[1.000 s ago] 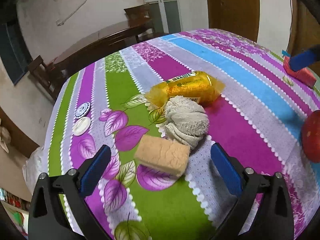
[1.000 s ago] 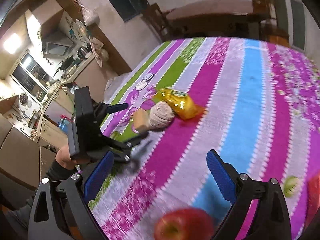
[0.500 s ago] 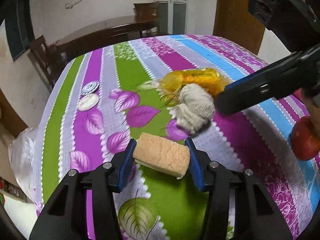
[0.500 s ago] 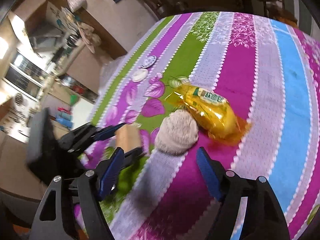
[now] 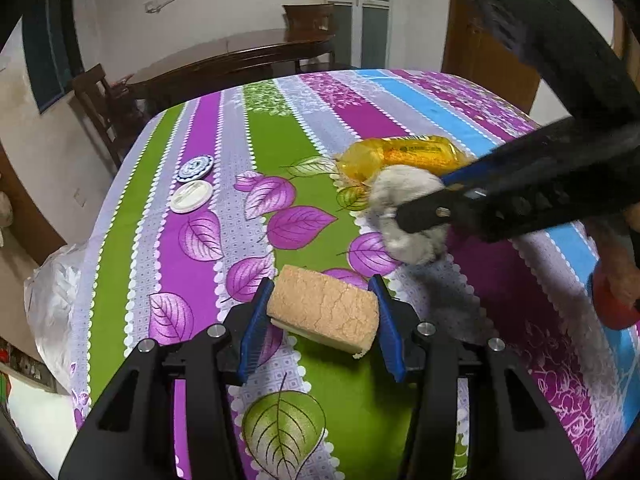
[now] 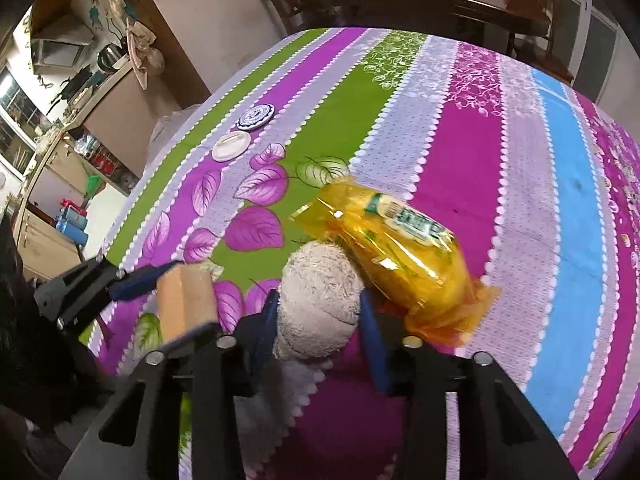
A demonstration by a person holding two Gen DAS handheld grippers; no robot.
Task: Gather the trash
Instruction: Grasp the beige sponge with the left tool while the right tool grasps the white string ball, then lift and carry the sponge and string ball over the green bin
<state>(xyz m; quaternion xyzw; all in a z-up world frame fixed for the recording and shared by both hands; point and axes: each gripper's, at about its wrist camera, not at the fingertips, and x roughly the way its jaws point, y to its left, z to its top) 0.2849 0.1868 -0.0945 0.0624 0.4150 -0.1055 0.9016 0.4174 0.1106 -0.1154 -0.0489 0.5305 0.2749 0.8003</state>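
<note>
Clamping the tan sponge, the left tool readies removal while the right tool apparently pinches the grey rag beside the yellow wrapper.

Home dining room, striped tablecloth, wooden chair, kitchen shelves

a dark wooden table and chairs stand at twelve o'clock by a pale wall; kitchen shelves at nine.

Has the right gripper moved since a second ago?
Yes. The right gripper has moved forward across the tablecloth and closed around the grey wad beside the yellow wrapper.
</note>
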